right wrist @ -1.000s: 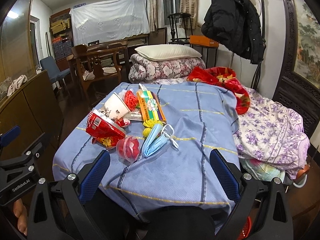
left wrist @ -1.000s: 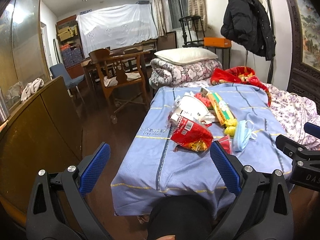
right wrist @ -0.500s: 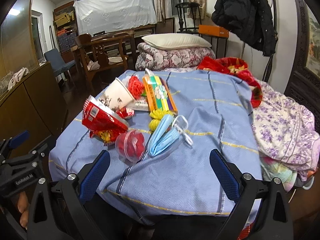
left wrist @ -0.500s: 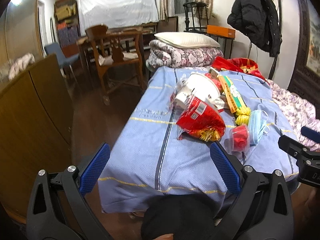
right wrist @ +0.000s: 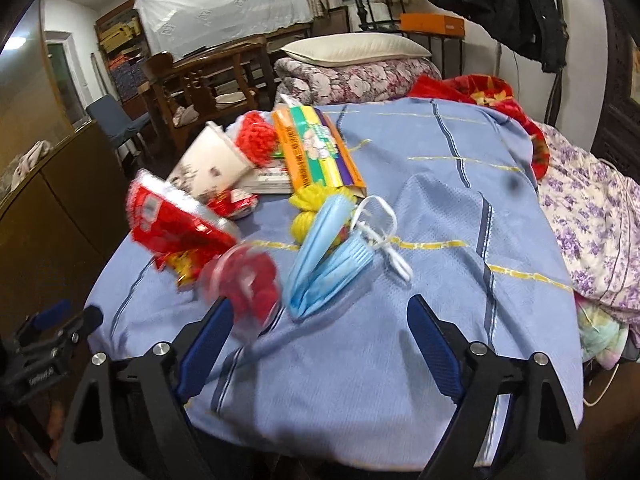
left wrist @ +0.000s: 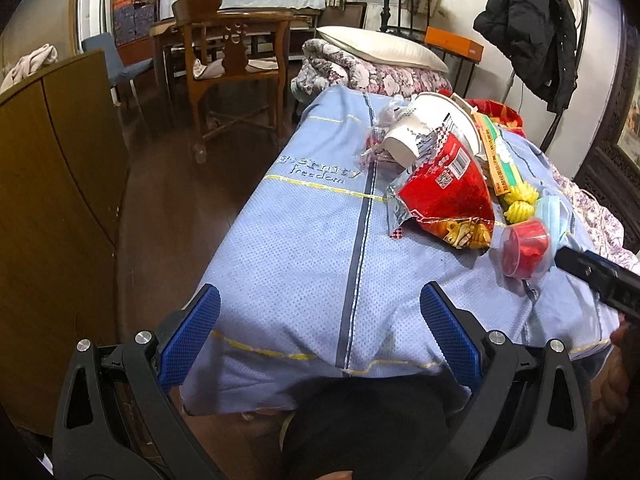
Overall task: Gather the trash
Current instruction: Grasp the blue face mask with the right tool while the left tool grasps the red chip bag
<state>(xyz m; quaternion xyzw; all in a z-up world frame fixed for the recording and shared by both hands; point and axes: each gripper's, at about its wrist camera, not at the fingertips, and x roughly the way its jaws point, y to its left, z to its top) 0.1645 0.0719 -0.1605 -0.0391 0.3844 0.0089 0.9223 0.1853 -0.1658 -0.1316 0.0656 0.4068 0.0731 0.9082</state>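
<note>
While my right gripper (right wrist: 316, 344) narrows on nothing and the left (left wrist: 320, 336) stays spread, the mask (right wrist: 324, 256) lies mid-frame, limp and light, best pinched at its folded edge.

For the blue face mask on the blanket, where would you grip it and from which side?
Grip the blue face mask across its folded pleated body, coming from above and the near edge. It lies flat and bunched lengthwise toward the right gripper, whose empty jaws are closing. Avoid the thin white ear loops trailing off on its right.
</note>
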